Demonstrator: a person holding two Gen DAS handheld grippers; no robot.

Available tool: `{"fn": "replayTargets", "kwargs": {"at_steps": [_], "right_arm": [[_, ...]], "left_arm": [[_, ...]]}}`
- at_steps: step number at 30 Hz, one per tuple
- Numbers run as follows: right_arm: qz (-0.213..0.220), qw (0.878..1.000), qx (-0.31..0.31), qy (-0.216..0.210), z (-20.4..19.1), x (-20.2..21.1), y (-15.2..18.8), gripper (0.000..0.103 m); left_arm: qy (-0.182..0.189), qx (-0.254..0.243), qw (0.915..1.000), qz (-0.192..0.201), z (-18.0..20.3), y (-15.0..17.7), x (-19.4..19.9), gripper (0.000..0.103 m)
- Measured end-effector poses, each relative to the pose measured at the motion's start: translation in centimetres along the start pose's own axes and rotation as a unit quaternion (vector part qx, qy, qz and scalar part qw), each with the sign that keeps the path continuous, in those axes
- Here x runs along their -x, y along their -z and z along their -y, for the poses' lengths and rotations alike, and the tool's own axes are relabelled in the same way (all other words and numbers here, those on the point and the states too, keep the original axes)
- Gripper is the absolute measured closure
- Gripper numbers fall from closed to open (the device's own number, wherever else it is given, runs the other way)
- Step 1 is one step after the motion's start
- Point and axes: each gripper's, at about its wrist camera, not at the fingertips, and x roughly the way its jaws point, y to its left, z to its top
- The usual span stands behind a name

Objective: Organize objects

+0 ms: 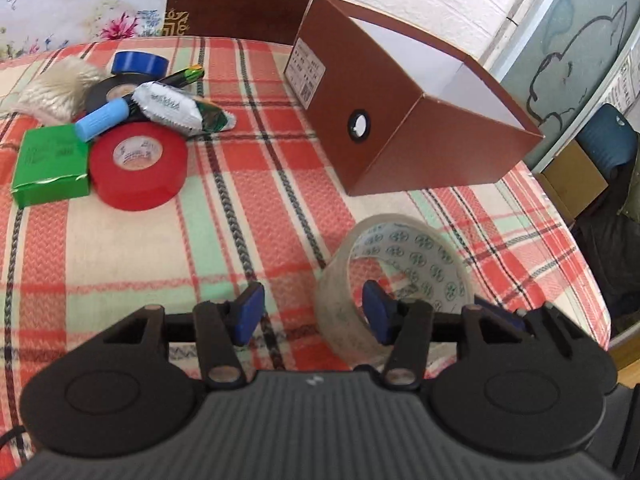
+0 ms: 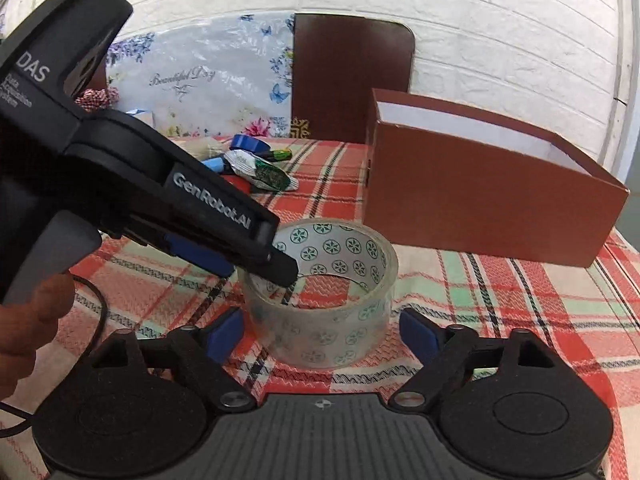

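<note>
A clear tape roll (image 1: 394,280) with a green-patterned core lies on the plaid cloth, also in the right wrist view (image 2: 324,300). My left gripper (image 1: 314,316) is open; its right finger is inside the roll's hole and its left finger is outside the roll's wall. My right gripper (image 2: 322,334) is open with the roll between its fingers, not touching it. The open brown box (image 1: 404,112) stands behind the roll, also in the right wrist view (image 2: 480,196).
A pile at the far left holds red tape (image 1: 138,166), a green box (image 1: 50,166), black tape (image 1: 110,94), blue tape (image 1: 138,64), a foil packet (image 1: 176,110), a blue cylinder (image 1: 102,118) and a rope bundle (image 1: 52,90). The table edge (image 1: 576,248) drops off at right.
</note>
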Motion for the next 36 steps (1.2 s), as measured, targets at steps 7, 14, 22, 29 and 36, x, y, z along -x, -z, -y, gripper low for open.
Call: {"fn": "replayTargets", "kwargs": {"at_steps": [7, 14, 22, 29, 36], "right_arm": [[0.073, 0.997, 0.005, 0.012, 0.8, 2.2, -2.0, 0.025], [0.205, 0.976, 0.035, 0.065, 4.5, 3.0, -8.8, 0.025], [0.150, 0.985, -0.010, 0.087, 10.9, -4.8, -9.6, 0.024], [0.113, 0.987, -0.068, 0.087, 13.5, -7.0, -8.8, 0.020], [0.138, 0.979, -0.094, 0.117, 14.7, -6.2, -9.5, 0.020]], "left_arm": [[0.011, -0.057, 0.9973, 0.045, 3.3, -3.4, 3.6, 0.076], [0.019, -0.116, 0.9809, 0.155, 7.5, -12.1, 5.9, 0.076], [0.013, -0.124, 0.9842, 0.125, 9.5, -17.1, -4.2, 0.072], [-0.020, -0.091, 0.9852, 0.144, 9.1, -17.8, -9.8, 0.055], [-0.018, -0.071, 0.9859, 0.150, 9.1, -18.7, -9.3, 0.053]]}}
